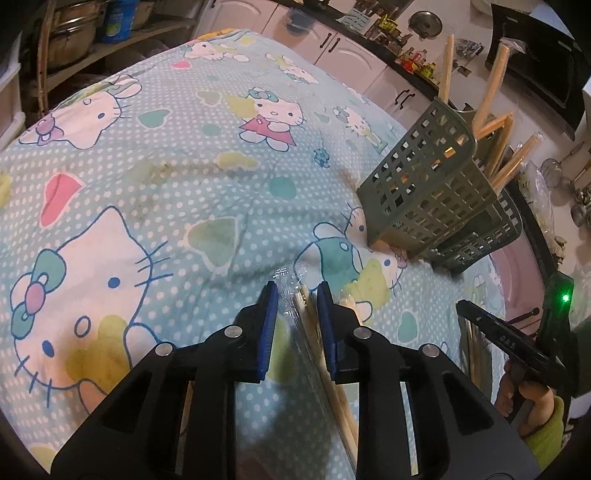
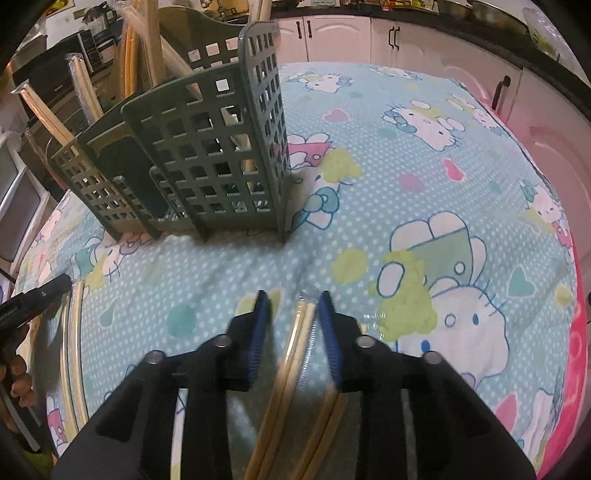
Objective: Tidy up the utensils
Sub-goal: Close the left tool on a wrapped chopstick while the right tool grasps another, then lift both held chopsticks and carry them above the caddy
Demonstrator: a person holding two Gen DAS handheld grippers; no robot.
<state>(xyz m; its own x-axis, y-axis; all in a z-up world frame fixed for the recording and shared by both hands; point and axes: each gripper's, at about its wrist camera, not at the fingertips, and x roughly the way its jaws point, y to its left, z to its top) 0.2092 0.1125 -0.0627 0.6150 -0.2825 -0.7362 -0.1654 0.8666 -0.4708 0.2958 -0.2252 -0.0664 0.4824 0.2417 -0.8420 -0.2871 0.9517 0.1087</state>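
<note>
A grey-green lattice utensil holder (image 1: pixel 436 184) stands on the cartoon-cat cloth and holds several wrapped chopstick pairs (image 1: pixel 495 122). It also shows in the right wrist view (image 2: pixel 207 155). My left gripper (image 1: pixel 295 291) is open, its blue pads on either side of a plastic-wrapped chopstick pair (image 1: pixel 314 339) lying on the cloth. My right gripper (image 2: pixel 291 301) is open around another wrapped chopstick pair (image 2: pixel 291 354); a second pair (image 2: pixel 328 417) lies under its right finger. I cannot tell if the pads touch the chopsticks.
The blue cartoon-cat cloth (image 1: pixel 166 177) covers the table. Another wrapped pair (image 2: pixel 74 332) lies near the left edge in the right wrist view. Kitchen cabinets (image 2: pixel 332 33) and a cluttered counter (image 1: pixel 410 48) stand behind. A pink blanket (image 2: pixel 576 350) lies at the right edge.
</note>
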